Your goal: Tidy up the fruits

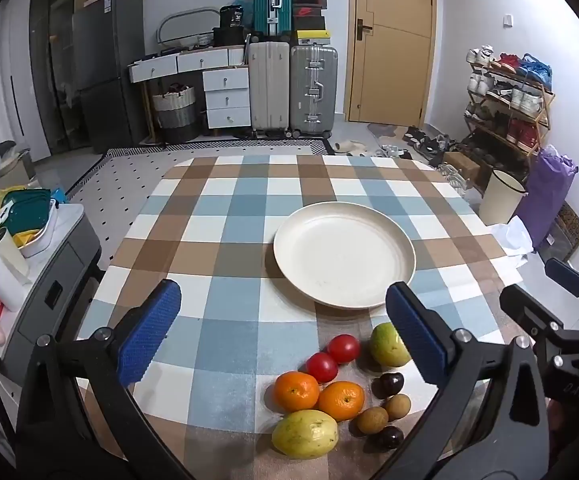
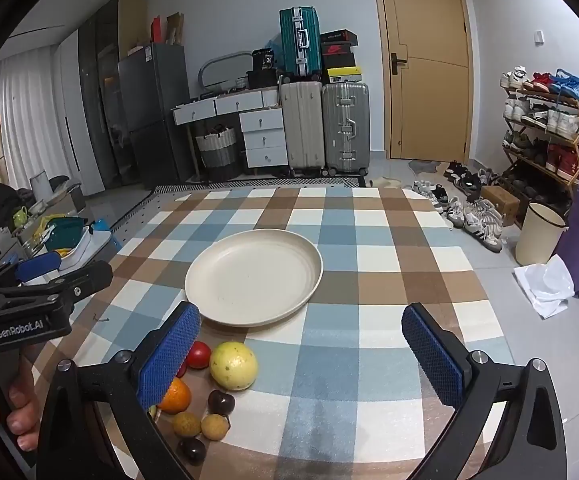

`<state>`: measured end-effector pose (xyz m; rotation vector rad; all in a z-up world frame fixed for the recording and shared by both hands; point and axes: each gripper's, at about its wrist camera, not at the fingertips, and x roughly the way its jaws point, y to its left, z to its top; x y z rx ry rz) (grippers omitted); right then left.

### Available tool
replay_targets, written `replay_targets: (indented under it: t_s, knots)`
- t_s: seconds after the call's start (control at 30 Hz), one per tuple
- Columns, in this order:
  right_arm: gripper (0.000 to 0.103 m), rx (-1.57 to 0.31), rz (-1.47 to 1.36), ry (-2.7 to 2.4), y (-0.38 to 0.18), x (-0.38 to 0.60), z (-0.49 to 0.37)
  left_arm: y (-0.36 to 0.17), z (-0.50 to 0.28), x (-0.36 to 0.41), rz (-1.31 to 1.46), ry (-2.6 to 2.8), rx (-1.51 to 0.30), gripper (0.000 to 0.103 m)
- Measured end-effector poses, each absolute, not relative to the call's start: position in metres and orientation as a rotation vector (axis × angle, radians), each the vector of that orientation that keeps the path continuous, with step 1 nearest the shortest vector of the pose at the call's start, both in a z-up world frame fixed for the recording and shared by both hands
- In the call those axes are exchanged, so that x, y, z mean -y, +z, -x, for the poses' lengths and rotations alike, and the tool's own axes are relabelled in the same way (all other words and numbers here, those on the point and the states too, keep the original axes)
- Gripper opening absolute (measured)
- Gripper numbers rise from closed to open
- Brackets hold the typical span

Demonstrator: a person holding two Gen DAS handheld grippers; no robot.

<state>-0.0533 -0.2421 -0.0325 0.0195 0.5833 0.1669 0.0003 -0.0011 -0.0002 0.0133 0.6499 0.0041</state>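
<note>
Left to right, so the left gripper gets covered first: its 2 blue pads are spread wide apart and nothing is held between them. The fruit pile is found low and a bit right of centre in that view, below the fingers and closer to the right pad. 2 tomatoes are parked at the top of the pile, 2 oranges sit touching each other in the middle, and a yellow-green guava is laid nearest the camera with its long axis running roughly left-right. A second, greener guava is partly hidden behind the right pad.

The plate is seen beyond the pile, empty, on the checked tablecloth. Nothing is stacked between pile and plate, so the path looks clear.

The right gripper is also held wide open with nothing gripped. From its view the pile is pushed off to the left, half covered by the left pad, with bare cloth dead ahead.

So the left gripper is probably the better placed one. Trouble might be expected from the small longans and dark cherries, which could get knocked and roll.
</note>
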Motion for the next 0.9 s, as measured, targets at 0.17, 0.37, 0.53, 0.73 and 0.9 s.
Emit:
replay_targets:
  t_s: [0.17, 0.37, 0.53, 0.73, 0.9]
  knots:
    - [0.103, -0.595, -0.022, 0.186, -0.034, 0.239, 0.056, -0.001, -0.001, 0.005, -0.007, 0.005, -0.649, 0.102]
    - [0.103, -0.593, -0.032, 0.183, -0.027, 0.244, 0.05, 0.004, 0.008, 0.005, 0.003, -0.013, -0.654, 0.102]
    - [0.103, -0.591, -0.023, 0.185, -0.027, 0.235, 0.055, 0.003, 0.01, 0.008, 0.007, -0.017, -0.656, 0.102]
    - [0.103, -0.58, -0.041, 0.196, -0.028, 0.24, 0.058, -0.002, 0.006, 0.005, 0.014, -0.017, -0.658, 0.102]
    - [0.103, -0.582, -0.044, 0.204, -0.029, 0.239, 0.057, -0.003, 0.007, 0.006, 0.02, -0.013, -0.655, 0.102]
